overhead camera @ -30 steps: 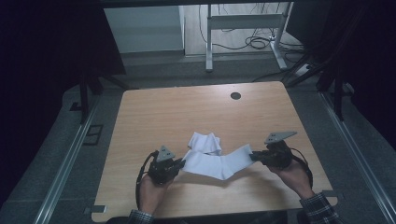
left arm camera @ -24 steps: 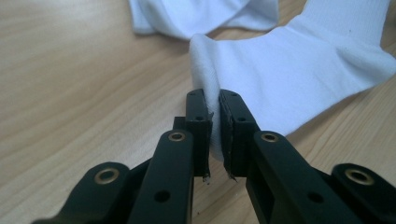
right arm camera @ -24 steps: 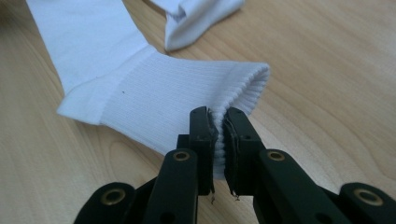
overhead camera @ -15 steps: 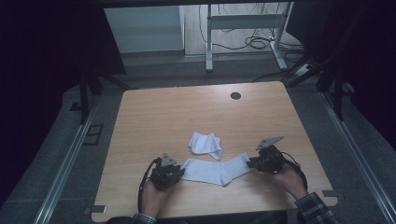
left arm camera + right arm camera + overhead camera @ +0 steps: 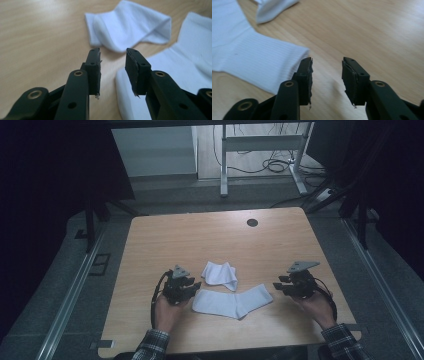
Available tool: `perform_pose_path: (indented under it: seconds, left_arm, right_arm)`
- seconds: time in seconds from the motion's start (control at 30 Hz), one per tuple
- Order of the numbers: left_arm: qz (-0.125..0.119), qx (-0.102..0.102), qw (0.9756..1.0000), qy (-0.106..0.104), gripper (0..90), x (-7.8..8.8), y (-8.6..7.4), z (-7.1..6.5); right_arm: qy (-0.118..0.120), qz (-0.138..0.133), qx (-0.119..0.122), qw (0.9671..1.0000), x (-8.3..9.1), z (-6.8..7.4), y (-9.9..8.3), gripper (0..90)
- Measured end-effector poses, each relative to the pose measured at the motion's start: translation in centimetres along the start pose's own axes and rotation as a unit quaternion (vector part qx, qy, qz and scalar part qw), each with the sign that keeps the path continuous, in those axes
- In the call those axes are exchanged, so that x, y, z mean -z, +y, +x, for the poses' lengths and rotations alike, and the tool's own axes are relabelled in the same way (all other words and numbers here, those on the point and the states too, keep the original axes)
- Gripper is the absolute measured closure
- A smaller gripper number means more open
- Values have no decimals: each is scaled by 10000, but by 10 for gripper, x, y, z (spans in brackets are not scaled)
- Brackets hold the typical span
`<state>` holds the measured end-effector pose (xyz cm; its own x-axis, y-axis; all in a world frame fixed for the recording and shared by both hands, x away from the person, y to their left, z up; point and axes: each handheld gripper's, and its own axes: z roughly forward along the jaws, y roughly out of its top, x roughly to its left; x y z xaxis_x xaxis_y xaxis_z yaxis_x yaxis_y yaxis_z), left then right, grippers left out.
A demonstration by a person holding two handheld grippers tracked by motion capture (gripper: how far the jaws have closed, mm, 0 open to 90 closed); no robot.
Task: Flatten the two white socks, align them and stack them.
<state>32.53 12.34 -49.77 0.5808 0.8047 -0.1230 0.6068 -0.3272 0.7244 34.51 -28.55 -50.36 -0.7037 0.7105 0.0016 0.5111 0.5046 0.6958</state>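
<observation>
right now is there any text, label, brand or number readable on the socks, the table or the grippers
None: no readable text, label, brand, number or sign.
Flat white sock: plain ribbed fabric, one tiny dark speck, no print.
Folded white sock: plain, no marking.
Wooden table: bare wood grain, one dark round hole, no sticker.
Left hand-held gripper and right hand-held gripper: black jaws, brass-coloured screws, no lettering.

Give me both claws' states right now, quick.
Left claw: open, holding nothing, at one end of the flat sock.
Right claw: open, holding nothing, just off the sock's other end.
</observation>
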Motion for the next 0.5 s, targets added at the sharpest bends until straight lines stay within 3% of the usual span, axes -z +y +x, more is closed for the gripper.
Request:
perform_pose_path:
  seconds: [0.03,0.23,0.5]
  left_arm:
    - [14,4,10000,3,651,-3,4,1]
    - [226,31,9997,14,658,-26,23,7]
    - [415,101,9991,-27,654,-49,29,9]
  right_arm:
    - [-119,-28,-5,9999,0,-6,-3,552]
    - [-328,67,-131,9994,-4,-24,-13,469]
    - [-401,68,-243,9989,-7,-32,-19,435]
